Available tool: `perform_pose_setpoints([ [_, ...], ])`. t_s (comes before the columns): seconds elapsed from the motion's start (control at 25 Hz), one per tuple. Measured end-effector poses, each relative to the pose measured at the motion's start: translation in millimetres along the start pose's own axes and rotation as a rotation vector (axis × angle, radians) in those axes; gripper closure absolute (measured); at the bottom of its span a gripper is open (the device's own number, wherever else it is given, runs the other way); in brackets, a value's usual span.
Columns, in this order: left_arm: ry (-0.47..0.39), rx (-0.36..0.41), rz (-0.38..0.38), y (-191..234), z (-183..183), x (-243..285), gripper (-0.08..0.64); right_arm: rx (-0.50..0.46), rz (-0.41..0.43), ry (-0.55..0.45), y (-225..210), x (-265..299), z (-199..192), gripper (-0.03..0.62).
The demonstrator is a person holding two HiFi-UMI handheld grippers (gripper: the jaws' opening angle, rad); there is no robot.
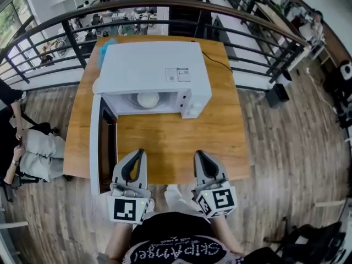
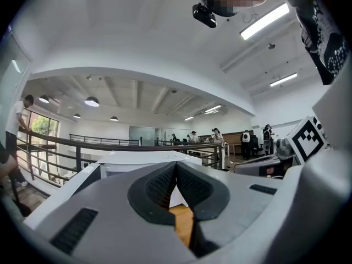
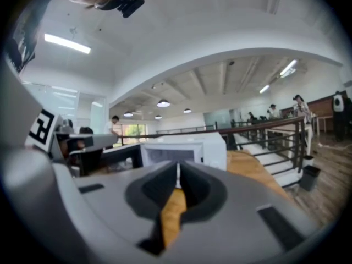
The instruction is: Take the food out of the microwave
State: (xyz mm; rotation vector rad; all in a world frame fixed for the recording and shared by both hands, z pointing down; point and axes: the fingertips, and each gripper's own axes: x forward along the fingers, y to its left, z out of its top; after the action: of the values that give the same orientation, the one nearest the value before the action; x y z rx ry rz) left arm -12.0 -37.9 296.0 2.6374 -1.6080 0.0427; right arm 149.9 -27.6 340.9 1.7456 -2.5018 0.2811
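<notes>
A white microwave stands at the back of the wooden table, its door swung wide toward me on the left. Inside the cavity sits a white bowl or plate of food. My left gripper hovers at the table's near edge, just right of the open door, jaws shut and empty. The right gripper is level with it over the near edge, also shut with nothing held. In the right gripper view the microwave shows ahead beyond that gripper; the left gripper looks across the microwave top.
A dark metal railing curves behind the table. A black cable runs off the microwave's back right. A blue object lies behind the microwave's left corner. A seated person is left of the table. Bare wood lies before the microwave.
</notes>
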Motion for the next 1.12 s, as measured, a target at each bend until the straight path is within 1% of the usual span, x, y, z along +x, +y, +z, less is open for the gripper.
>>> perform_pose_setpoints([
  [0.24, -0.008, 0.013, 0.077, 3, 8, 26, 0.528, -0.027, 0.080, -0.004, -22, 28, 17, 0.555],
  [0.44, -0.021, 0.042, 0.111, 2, 17, 36, 0.528, -0.044, 0.127, 0.013, -34, 42, 16, 0.555],
  [0.6, -0.019, 0.058, 0.141, 2, 14, 40, 0.528, -0.039, 0.143, 0.017, -44, 48, 13, 0.555],
  [0.76, -0.051, 0.082, 0.149, 5, 16, 48, 0.528, -0.041, 0.158, 0.023, -47, 53, 11, 0.555],
  [0.92, -0.054, 0.076, 0.157, 10, 16, 54, 0.528, -0.042, 0.159, 0.027, -50, 60, 11, 0.555],
  [1.0, -0.043, 0.060, 0.163, 14, 15, 56, 0.528, -0.045, 0.160, 0.030, -49, 63, 13, 0.555],
  [1.12, -0.034, 0.061, 0.162, 19, 15, 58, 0.528, -0.038, 0.156, 0.026, -47, 67, 15, 0.555],
])
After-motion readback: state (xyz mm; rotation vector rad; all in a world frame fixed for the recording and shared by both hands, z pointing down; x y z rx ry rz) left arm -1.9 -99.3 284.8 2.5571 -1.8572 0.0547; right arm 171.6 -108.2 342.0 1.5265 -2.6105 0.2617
